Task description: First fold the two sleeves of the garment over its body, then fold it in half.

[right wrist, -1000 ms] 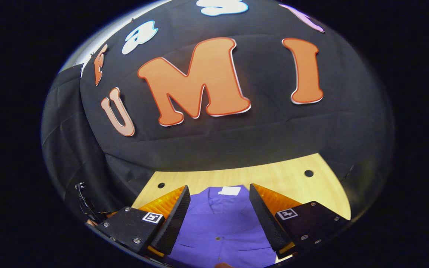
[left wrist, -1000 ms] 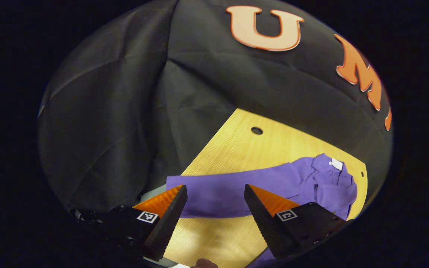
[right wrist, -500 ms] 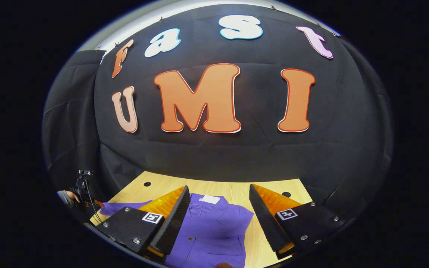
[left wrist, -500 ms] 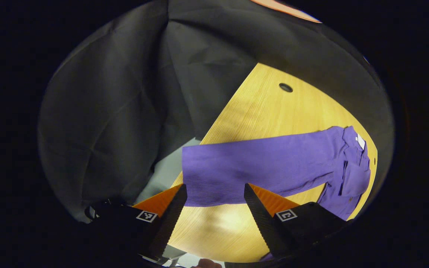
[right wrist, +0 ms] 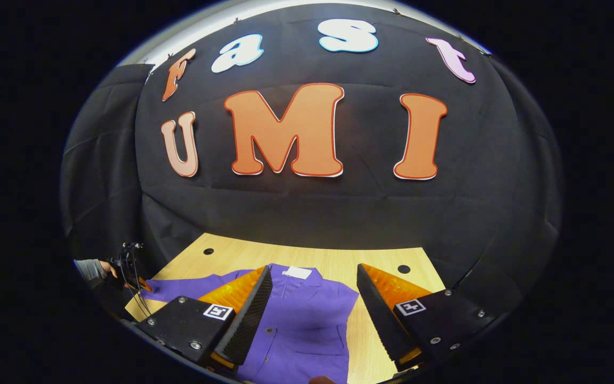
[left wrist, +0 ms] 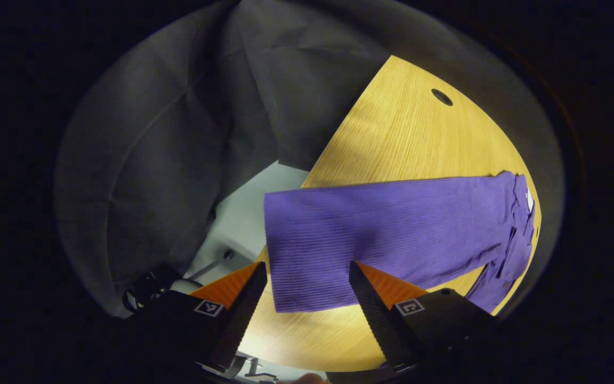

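Observation:
A purple button shirt (right wrist: 307,320) lies flat on the wooden table (right wrist: 339,258), collar and white label (right wrist: 296,273) at the far side. Its one sleeve (left wrist: 392,224) stretches out straight to the table's left edge, and the cuff (left wrist: 296,266) reaches slightly past that edge. My left gripper (left wrist: 304,285) hovers open just above the cuff, a finger on either side, not touching it. Over the shirt's body my right gripper (right wrist: 313,277) is held open and grips nothing. A sleeved hand (right wrist: 94,268) is at the far left by the sleeve's end.
The table (left wrist: 408,138) has round holes (left wrist: 441,97) near its back corners (right wrist: 403,269). Black cloth walls close in behind and to the left. Pale floor (left wrist: 237,213) lies beyond the table's left edge, with a metal stand's legs (left wrist: 216,261) below.
My left gripper has come down and in toward the sleeve's cuff, which now looms larger. The right gripper pulled back and tilted up a second ago, then stayed nearly still.

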The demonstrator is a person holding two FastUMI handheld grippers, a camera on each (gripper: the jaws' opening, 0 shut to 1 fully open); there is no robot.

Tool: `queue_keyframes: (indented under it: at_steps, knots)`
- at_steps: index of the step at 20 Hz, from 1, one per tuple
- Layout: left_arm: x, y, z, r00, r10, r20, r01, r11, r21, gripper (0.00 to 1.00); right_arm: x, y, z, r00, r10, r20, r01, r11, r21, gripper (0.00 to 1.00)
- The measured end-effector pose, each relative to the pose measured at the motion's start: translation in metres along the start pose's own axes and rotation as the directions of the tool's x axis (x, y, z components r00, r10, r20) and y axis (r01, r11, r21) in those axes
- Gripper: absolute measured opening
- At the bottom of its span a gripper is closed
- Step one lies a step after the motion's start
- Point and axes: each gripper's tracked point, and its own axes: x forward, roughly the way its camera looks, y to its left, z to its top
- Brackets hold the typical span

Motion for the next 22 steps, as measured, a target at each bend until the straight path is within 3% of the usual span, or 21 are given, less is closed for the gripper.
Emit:
queue_keyframes:
  at_steps: [2,3,4,5,6,7,10,17,22]
  knots:
    - [0.003,0.003,-0.006,0.999,0.013,-0.052,-0.014,1.0,-0.025,1.0,0.001,0.005,-0.004,1.0,-0.002,-0.015,0.002,1.0,0.002,0.95]
    - [-0.004,0.004,0.0,0.999,0.022,-0.049,-0.023,1.0,-0.021,0.99,0.002,0.008,-0.006,1.0,0.0,-0.021,0.001,1.0,0.003,1.0]
    - [0.005,-0.002,-0.002,0.998,0.021,-0.059,-0.023,1.0,-0.017,0.89,0.002,0.011,-0.007,1.0,0.003,-0.024,-0.003,1.0,0.003,0.95]
    - [0.004,-0.004,0.001,0.998,0.021,-0.053,-0.022,1.0,-0.012,0.87,0.002,0.013,-0.008,1.0,0.006,-0.026,-0.006,1.0,0.001,0.95]
    - [0.005,-0.006,0.0,0.998,0.012,-0.055,-0.012,1.0,-0.008,0.75,0.003,0.014,-0.009,1.0,0.007,-0.028,-0.007,1.0,-0.001,0.95]
    - [0.008,-0.008,0.003,0.999,0.005,-0.038,-0.005,1.0,-0.002,0.68,0.004,0.015,-0.008,1.0,0.012,-0.027,-0.012,1.0,-0.001,0.95]
    - [0.006,-0.013,0.004,1.0,-0.009,-0.02,0.009,1.0,0.001,0.13,0.005,0.015,-0.007,1.0,0.019,-0.024,-0.019,1.0,0.003,0.95]
    - [0.003,-0.019,0.005,1.0,-0.019,-0.015,0.019,1.0,-0.01,0.07,0.005,0.005,-0.004,1.0,0.026,-0.017,-0.026,0.999,-0.021,0.95]
    - [-0.037,-0.06,0.014,0.997,-0.066,0.045,0.063,0.996,0.056,0.07,-0.005,-0.013,-0.004,1.0,0.015,0.008,-0.015,0.999,-0.047,0.95]
